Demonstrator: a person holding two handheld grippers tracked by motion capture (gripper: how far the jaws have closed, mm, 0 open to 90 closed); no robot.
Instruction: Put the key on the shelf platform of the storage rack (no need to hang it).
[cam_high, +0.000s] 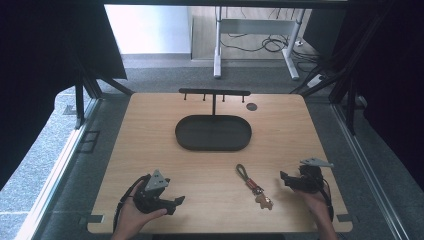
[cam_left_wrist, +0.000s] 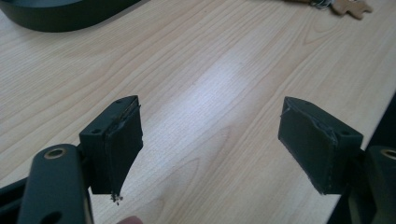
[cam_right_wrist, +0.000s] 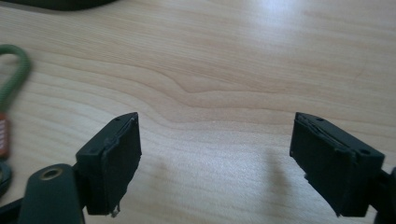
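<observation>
Lying on the table (cam_high: 150, 150) between the two hands, nearer the right: a keychain (cam_high: 254, 186) with a green cord loop, a reddish-brown strap and a small tan charm. Running with its long axis diagonally, loop end toward the dark oval tray (cam_high: 213, 133), charm end toward the near edge and slanting to the right hand.

Sitting just to the right of the charm, the right hand-held gripper (cam_high: 285, 178), jaws spread wide with nothing between them and pointing leftward at the keychain. Resting well apart on the far side, the left hand-held gripper (cam_high: 179, 202), likewise released and empty, jaws aimed rightward along the near edge. Judging from this layout: a short leftward reach by the right one looking the likelier pick-up, crossing the thin strap rather than running along it.

Standing behind the tray, a low black rack (cam_high: 214, 93) with pegs, seen from the high view. Showing in the right gripper view, the green loop (cam_right_wrist: 14, 74) curving at the left margin and a sliver of the strap below it, both left of the open pads (cam_right_wrist: 116, 163). Catching in the left gripper view, the tan charm (cam_left_wrist: 351, 6) at the top edge, far beyond the pads (cam_left_wrist: 122, 149), plus the tray's rim (cam_left_wrist: 60, 18) at upper left.
</observation>
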